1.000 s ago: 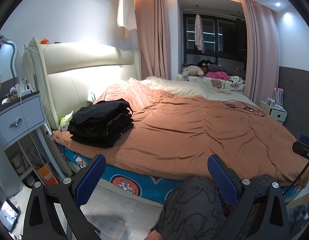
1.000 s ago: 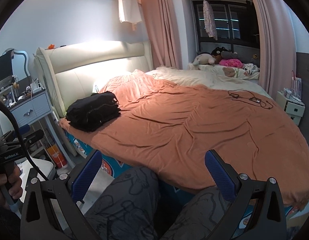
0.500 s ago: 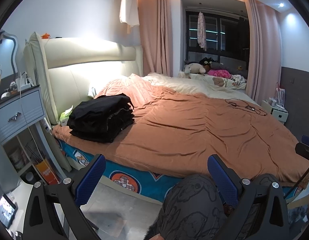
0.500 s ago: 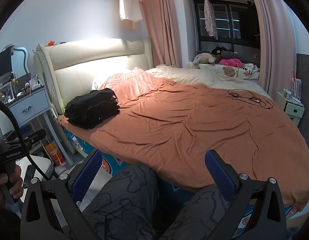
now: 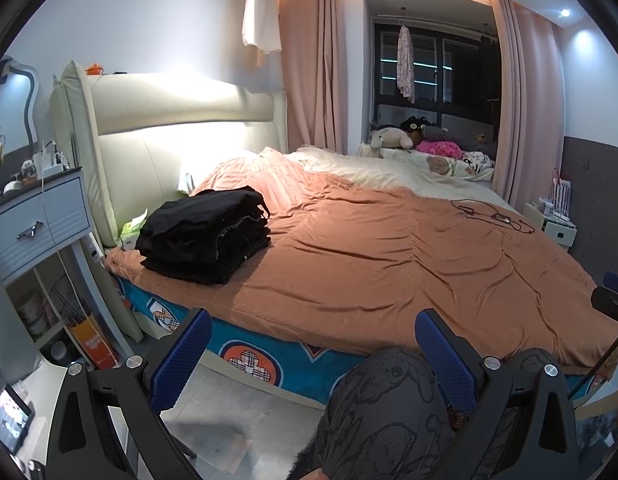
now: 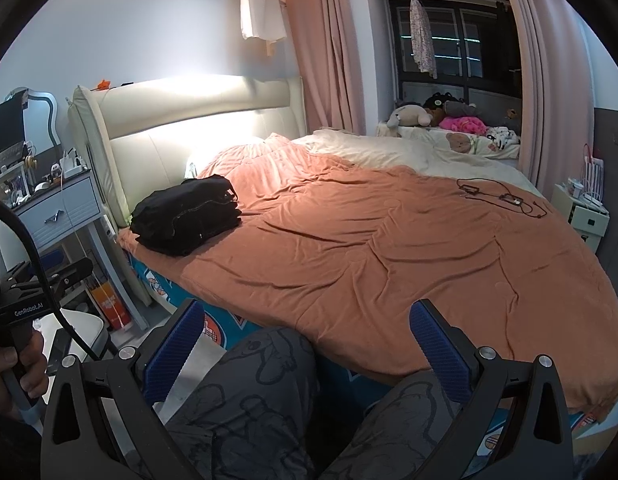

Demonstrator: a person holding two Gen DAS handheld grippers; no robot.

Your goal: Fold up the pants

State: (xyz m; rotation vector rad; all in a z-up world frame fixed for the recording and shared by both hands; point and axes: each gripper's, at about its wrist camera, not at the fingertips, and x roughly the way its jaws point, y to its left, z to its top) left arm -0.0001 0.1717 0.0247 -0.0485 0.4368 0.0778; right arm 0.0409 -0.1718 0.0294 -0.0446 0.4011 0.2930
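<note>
How many garments make up the folded black pants cannot be told; their underside lies hidden against the bed. The person's knees are cut off by the lower edge. Small things on the nightstand are too small to tell

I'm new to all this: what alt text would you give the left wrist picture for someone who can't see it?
A stack of folded black pants sits on the near corner of a bed with an orange cover, beside a cream headboard. The open, empty left tongs frame the bottom, above the person's patterned knee.
</note>
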